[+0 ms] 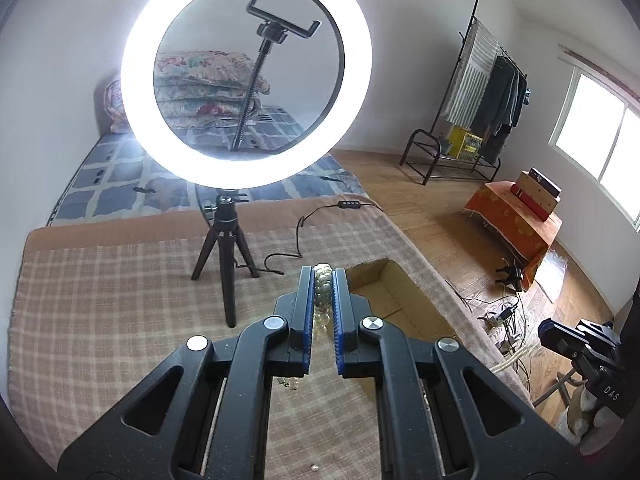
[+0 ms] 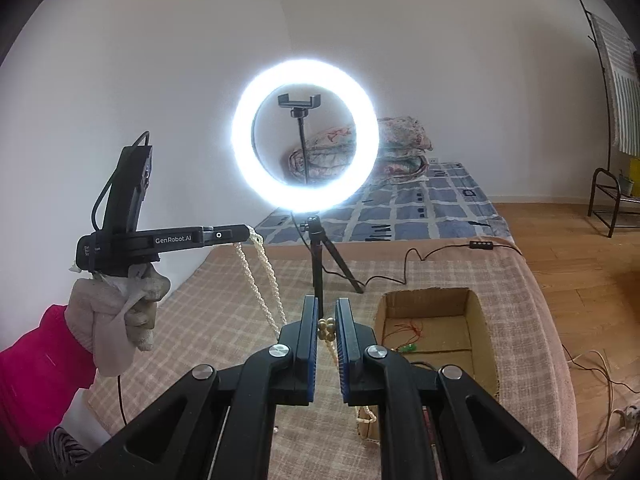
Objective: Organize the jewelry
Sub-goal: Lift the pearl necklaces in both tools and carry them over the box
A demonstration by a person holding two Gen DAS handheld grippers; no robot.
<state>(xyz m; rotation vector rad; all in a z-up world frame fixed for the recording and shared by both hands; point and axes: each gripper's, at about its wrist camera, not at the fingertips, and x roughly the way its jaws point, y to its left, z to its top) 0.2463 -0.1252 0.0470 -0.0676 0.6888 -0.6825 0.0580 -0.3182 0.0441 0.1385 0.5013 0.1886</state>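
Pearl necklace [image 2: 264, 276] partly hidden behind right hand-held gripper [image 2: 327, 330]

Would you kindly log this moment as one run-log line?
left gripper: shut on necklace | right gripper: shut on necklace | necklace: lifted off blanket | box: open

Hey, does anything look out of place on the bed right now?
Yes. A single loose bead lies on the checked blanket, apart from the pearl necklace strung between both grippers, not in the cardboard box.
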